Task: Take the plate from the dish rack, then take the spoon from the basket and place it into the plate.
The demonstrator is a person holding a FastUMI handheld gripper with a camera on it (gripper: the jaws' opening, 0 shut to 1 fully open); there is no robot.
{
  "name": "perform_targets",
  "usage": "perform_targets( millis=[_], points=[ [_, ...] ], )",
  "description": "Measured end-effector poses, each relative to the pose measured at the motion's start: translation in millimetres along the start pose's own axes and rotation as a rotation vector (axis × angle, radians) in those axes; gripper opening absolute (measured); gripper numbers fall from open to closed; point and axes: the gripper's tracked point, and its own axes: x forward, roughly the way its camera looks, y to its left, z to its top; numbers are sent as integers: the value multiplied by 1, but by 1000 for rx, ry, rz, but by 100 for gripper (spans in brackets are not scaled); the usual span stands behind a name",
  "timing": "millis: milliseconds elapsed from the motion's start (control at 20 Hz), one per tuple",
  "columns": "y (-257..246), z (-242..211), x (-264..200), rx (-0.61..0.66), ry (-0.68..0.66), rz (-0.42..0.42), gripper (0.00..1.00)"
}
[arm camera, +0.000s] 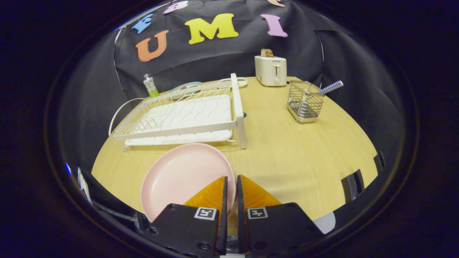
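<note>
Pale wood-grain tabletop, rounded front edge. Gripper view: one gripper, its two fingers drawn close together and clamping the near rim of one round, smooth pink plate, which sits over the table just ahead of the fingers. Beyond the plate: one white wire dish rack on a ribbed tray. Well to the right, one square metal wire basket holds one spoon with a checked handle, leaning outward. One cream toaster stands behind.
</note>
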Motion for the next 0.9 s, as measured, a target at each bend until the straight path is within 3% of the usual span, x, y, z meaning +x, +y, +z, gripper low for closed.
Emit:
perform_targets(
  millis=[150, 250, 450, 500, 550, 900],
  points=[
    [-3, 9, -1, 34, -35, 19, 15],
    [-6, 18, -5, 35, -90, 37, 24],
    [-11, 44, -19, -26, -267, 69, 80],
    [-19, 50, -22, -28, -309, 51, 85],
    [-26, 54, -25, -28, -344, 38, 96],
    [-82, 78, -24, 12, -441, -12, 100]
  ],
)
